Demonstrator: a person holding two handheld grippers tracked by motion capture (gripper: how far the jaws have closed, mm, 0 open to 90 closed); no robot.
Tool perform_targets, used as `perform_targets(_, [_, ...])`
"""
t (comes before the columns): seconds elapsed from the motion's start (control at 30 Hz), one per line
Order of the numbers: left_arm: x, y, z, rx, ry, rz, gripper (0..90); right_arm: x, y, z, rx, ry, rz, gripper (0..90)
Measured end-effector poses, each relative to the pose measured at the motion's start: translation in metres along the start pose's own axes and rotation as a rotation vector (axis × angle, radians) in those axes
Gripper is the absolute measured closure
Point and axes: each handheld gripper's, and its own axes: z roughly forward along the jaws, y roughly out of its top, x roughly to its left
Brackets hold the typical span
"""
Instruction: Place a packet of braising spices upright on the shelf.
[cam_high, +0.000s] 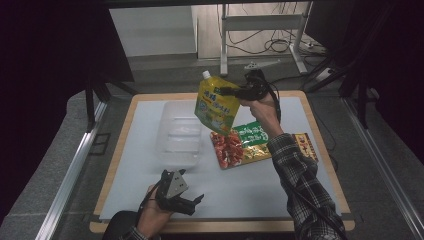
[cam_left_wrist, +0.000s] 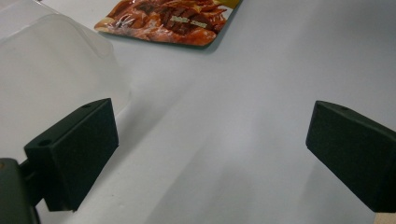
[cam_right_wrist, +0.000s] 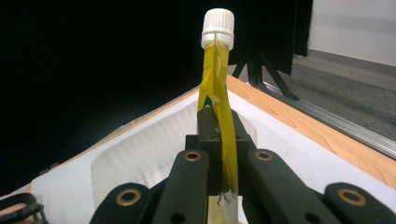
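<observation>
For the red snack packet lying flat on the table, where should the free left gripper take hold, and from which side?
Judging by its pose, the red snack packet is best pinched at its thin near edge seam, coming in low from the person's side. It lies flat, a green packet overlaps its far side, and the left gripper, jaws open, already sits near that edge.

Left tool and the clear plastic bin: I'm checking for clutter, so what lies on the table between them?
Nothing: in the high view only bare white table separates the left tool from the clear plastic bin. The left gripper view agrees.
</observation>
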Motion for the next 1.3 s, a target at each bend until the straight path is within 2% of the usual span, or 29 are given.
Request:
perform_targets(0.37, [-0.001,0.000,0.001,-0.003,-0.007,-0.002,2.0,-0.008,0.009,0.018,-0.013,0.003,-0.008,88.6])
perform_targets(0.9, [-0.002,0.001,0.001,-0.010,-0.017,-0.003,1.9,-0.012,0.022,0.044,-0.023,0.005,-0.028,88.7])
perform_targets(1.3, [0.003,0.000,-0.003,-0.032,-0.026,-0.043,1.1,-0.010,0.032,0.069,-0.024,0.004,-0.055,88.7])
